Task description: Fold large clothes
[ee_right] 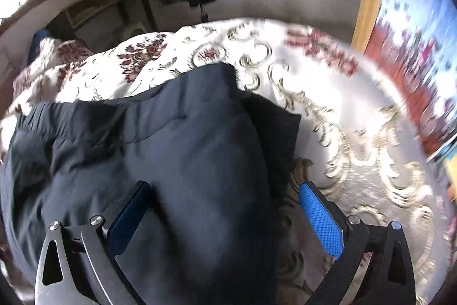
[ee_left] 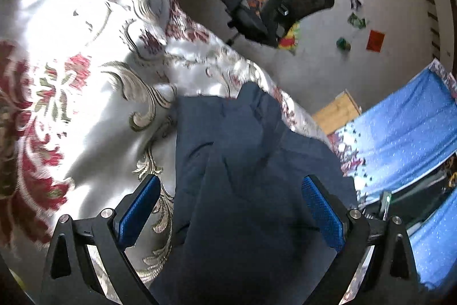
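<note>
Lying on the floral bedspread (ee_left: 85,105), navy trousers (ee_right: 177,145) between both wide jaws; office chair (ee_left: 280,10) beyond

Dark navy trousers (ee_left: 251,162) lie rumpled on the floral bedspread (ee_left: 85,105), elastic waistband to the left in the right wrist view, one fold bulging up near.

navy trousers (ee_left: 251,156) on red-floral white bedspread (ee_left: 71,76)
</note>
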The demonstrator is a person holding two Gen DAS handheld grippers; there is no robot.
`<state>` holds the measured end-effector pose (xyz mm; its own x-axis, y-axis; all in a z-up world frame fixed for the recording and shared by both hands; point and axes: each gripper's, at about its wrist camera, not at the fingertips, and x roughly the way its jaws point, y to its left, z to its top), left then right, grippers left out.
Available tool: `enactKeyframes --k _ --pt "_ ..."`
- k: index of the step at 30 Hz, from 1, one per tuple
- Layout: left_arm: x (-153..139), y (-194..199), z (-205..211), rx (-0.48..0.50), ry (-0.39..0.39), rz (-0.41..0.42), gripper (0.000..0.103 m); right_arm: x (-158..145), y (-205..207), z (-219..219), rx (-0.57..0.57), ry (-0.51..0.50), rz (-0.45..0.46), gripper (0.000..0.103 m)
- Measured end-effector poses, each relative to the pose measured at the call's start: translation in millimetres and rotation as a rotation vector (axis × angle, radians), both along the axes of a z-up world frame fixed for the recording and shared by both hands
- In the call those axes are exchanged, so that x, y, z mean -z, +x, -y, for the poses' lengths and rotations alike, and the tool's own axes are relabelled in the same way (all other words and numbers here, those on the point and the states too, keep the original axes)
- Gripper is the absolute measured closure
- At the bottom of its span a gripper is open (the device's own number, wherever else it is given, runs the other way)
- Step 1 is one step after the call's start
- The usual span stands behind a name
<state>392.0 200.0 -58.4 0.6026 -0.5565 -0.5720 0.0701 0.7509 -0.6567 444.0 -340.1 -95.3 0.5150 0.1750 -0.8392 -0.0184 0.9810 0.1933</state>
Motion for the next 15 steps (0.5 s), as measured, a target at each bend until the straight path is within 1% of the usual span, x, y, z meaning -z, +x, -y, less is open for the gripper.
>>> enactKeyframes --k 1,4,6,8,12,15 --pt "4.1 4.5 2.6 0.011 0.010 -0.017 0.006 8.2 8.5 5.4 -0.009 0.055 -0.037 0.000" --pt "15.8 13.6 8.8 0.053 0.030 -0.061 0.006 21.5 19.0 11.8 -0.036 0.134 -0.078 0.000" --pt "27.0 21.3 12.7 0.062 0.021 -0.114 0.006 24.3 21.0 13.9 -0.061 0.149 -0.082 0.000" --pt "35.1 25.1 13.7 0.060 -0.016 -0.143 0.006 25.4 22.1 14.2 -0.086 0.153 -0.079 0.000" --pt "35.3 27.4 14.1 0.078 -0.030 -0.140 0.006 27.4 24.5 16.4 -0.089 0.179 -0.094 0.000" --pt "34.3 27.1 13.4 0.094 -0.042 -0.146 0.007 27.1 25.4 14.5 -0.079 0.175 -0.109 0.000"
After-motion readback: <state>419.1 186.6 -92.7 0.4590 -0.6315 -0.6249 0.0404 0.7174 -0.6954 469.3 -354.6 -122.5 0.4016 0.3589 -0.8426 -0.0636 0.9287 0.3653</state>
